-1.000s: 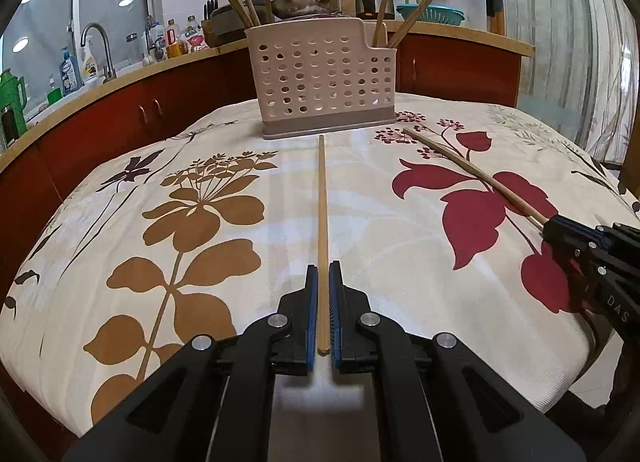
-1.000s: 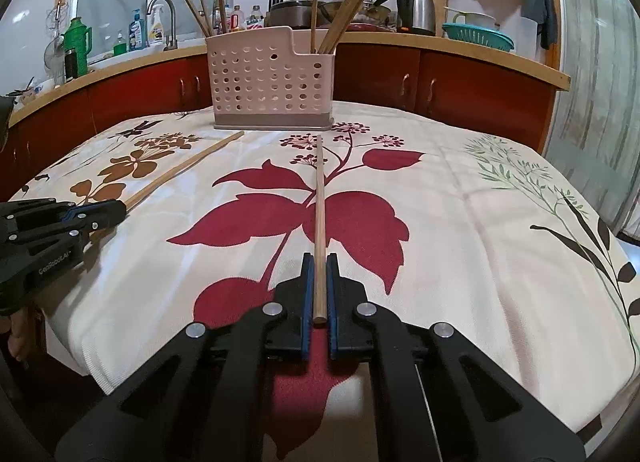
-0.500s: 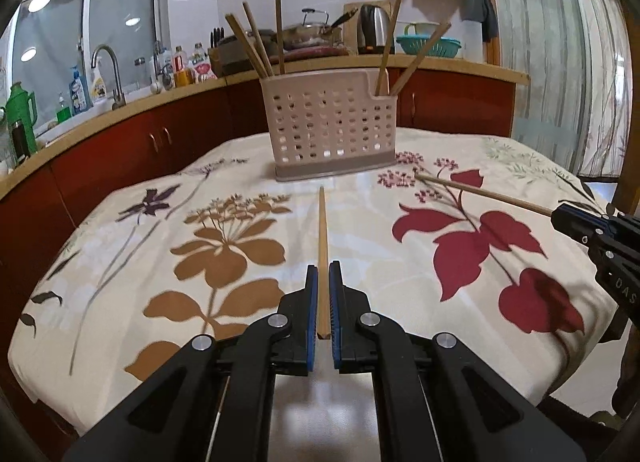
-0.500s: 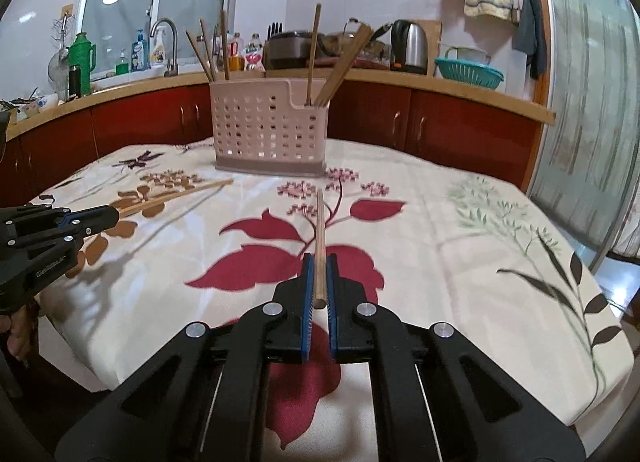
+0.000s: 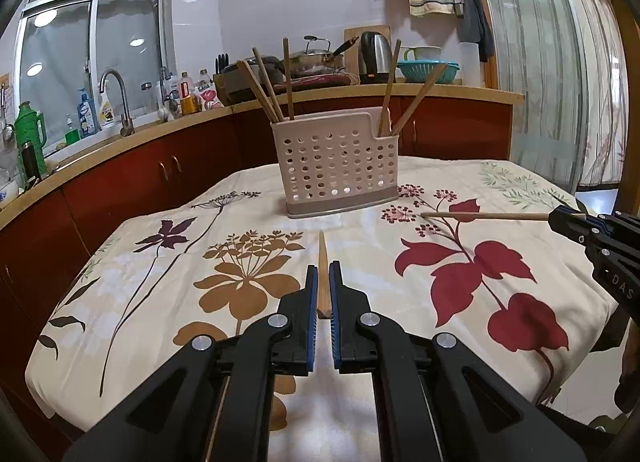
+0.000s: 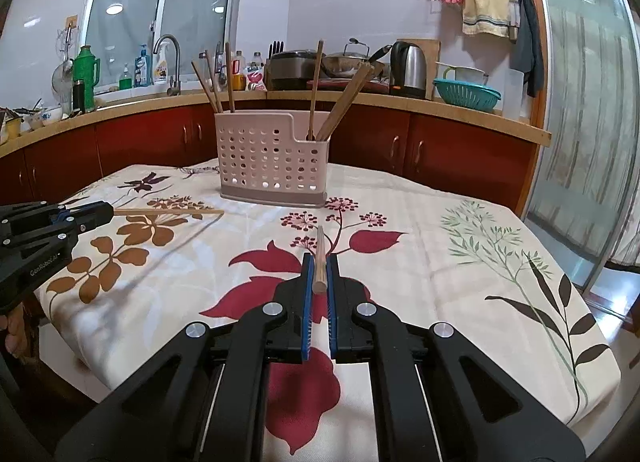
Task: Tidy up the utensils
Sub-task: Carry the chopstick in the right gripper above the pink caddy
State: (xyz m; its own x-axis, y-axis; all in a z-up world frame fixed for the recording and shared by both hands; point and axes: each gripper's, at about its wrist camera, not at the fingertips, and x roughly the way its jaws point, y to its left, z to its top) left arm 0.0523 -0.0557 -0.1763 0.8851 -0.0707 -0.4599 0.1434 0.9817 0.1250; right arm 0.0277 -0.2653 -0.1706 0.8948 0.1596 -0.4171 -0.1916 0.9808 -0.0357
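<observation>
A pink perforated utensil holder (image 5: 338,166) stands at the far middle of the table and it also shows in the right wrist view (image 6: 272,154), with several wooden chopsticks upright in it. My left gripper (image 5: 323,274) is shut on a wooden chopstick (image 5: 322,262) that points at the holder, lifted above the cloth. My right gripper (image 6: 319,264) is shut on another wooden chopstick (image 6: 319,258), also lifted and pointing at the holder. Each gripper shows in the other's view: the right one (image 5: 560,218) with its chopstick (image 5: 480,216), the left one (image 6: 108,212) with its chopstick (image 6: 168,212).
The table carries a floral cloth (image 5: 460,270) with brown and red leaves. Behind it runs a red-fronted kitchen counter (image 6: 440,142) with a faucet (image 5: 116,98), bottles, a kettle (image 6: 408,66) and pots. A glass door is on the right.
Both grippers have risen from the cloth with their chopsticks, which now hang in the air instead of lying on the table. The holder looks farther below the view line.
</observation>
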